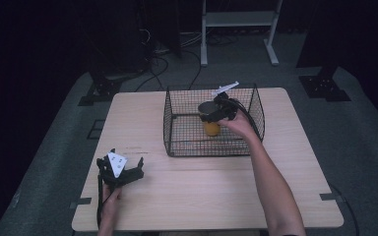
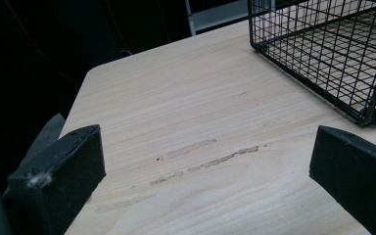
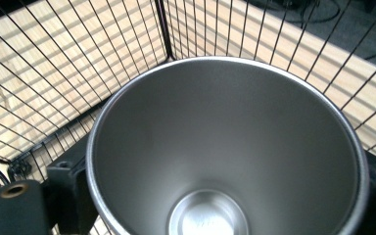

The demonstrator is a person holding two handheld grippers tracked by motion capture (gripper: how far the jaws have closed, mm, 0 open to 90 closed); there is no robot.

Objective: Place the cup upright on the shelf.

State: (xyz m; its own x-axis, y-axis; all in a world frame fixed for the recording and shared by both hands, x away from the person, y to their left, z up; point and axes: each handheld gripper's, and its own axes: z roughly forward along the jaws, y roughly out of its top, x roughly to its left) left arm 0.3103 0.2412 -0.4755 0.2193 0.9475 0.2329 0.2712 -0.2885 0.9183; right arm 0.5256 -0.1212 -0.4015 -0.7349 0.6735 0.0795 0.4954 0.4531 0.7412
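Right hand-held gripper [image 1: 211,114]: lowered from above inside the black wire basket [image 1: 167,123], jaws set against opposite sides of a tapered tumbler, yellow-orange outside and brushed steel inside [image 1: 211,127]. Grip judged closed on the tumbler just below the rim, at a moderate spread; pads seen flush with the wall in the right gripper view [image 3: 220,196].

Reason for the hold: side grip near the rim keeps the tumbler [image 3: 220,147] upright and leaves its base free to meet the basket floor. Appears to be a placing step. Whether the base already rests on the wire floor: cannot be told.

Position of the tumbler: within the basket, about midway between its side walls, mouth up, touching no wall. Mesh [image 3: 54,73] visible behind and beside it.

Left hand-held gripper [image 1: 121,169]: parked low over the pale wooden counter [image 1: 202,191], well apart from the basket, off its near left corner. Jaws wide apart, nothing between them but bare wood [image 2: 205,171]. Judged idle, kept clear of the working arm. Basket corner [image 2: 313,54] ahead of it.

Condition of the tumbler: smooth round rim, no dents noted; interior clean, matte grey, brighter at the flat bottom; empty. Outer coat plain, no marking legible.

Risk: a tilt on release against the uneven wire floor.
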